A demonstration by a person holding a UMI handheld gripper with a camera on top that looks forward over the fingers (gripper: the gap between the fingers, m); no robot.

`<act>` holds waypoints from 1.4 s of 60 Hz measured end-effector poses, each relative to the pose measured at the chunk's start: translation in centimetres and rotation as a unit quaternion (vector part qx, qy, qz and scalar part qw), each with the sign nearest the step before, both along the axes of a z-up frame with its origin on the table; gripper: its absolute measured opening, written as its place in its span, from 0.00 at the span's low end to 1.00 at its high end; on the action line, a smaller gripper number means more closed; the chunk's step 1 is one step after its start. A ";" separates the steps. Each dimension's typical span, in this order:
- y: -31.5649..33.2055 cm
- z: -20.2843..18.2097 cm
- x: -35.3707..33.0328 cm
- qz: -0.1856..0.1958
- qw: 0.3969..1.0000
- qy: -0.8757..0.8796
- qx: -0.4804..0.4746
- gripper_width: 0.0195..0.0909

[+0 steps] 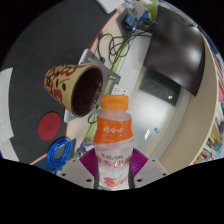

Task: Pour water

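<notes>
Pale counter (165,105), glossy. On it: dark laptop-like slab (172,55) well beyond the bottle, tangle of cables (122,45) next to the slab, blue cable coil (60,152) near the fingers, red round object (50,125) near the coil. Patterned cup (75,88) is tilted; contact with the counter unclear.

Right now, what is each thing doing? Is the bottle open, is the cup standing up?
Bottle: upright, orange cap on, held between the claw's fingers.
Cup: tipped on its side, mouth toward the bottle, looks empty.
Claw: shut on the bottle.
Blue cable: lying loose on the table beside the bottle.
</notes>
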State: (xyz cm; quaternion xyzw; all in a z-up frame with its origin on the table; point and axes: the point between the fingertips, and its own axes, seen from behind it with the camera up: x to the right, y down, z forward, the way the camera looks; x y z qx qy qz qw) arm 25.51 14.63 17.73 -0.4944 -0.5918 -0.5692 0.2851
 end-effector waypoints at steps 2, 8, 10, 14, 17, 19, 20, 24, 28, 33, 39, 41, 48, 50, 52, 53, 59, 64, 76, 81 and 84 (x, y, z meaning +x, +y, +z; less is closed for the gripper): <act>0.2 -0.1 0.4 -0.006 1.000 -0.018 -0.005 0.28; 0.7 -0.5 1.2 -0.012 0.999 -0.040 -0.012 0.28; 0.8 -0.6 1.2 -0.012 0.999 -0.048 -0.014 0.28; 0.9 -0.7 1.2 -0.008 0.998 -0.063 -0.018 0.28; 1.0 -0.9 1.2 -0.007 0.997 -0.072 -0.020 0.28; 0.9 -1.0 1.3 -0.008 0.997 -0.074 -0.022 0.28; 0.9 -1.2 1.3 -0.008 0.997 -0.074 -0.024 0.28; 0.9 -1.3 1.4 -0.010 0.997 -0.067 -0.023 0.28; 0.7 -1.3 1.3 -0.013 0.999 -0.046 -0.023 0.28; 0.1 -0.9 0.8 -0.018 0.999 0.025 -0.017 0.28; -0.8 0.2 0.1 -0.034 0.984 0.173 0.005 0.28; -1.1 0.3 -0.2 -0.043 0.972 0.231 0.008 0.29; -2.3 0.4 -0.1 -0.089 0.896 0.435 0.025 0.29; -2.5 0.2 -0.2 -0.099 0.865 0.491 0.029 0.28; -2.6 -0.2 -0.3 -0.111 0.832 0.542 0.033 0.29; -2.8 -0.6 -0.5 -0.120 0.815 0.565 0.039 0.29; -2.4 -2.5 -0.3 -0.147 0.711 0.687 0.029 0.28; -2.0 -4.7 -0.7 -0.169 0.643 0.746 0.040 0.28; -0.2 -8.0 0.8 -0.163 0.579 0.798 0.034 0.28; 0.4 -8.6 0.9 -0.152 0.579 0.800 0.037 0.28; 0.5 -9.1 0.7 -0.150 0.577 0.802 0.036 0.28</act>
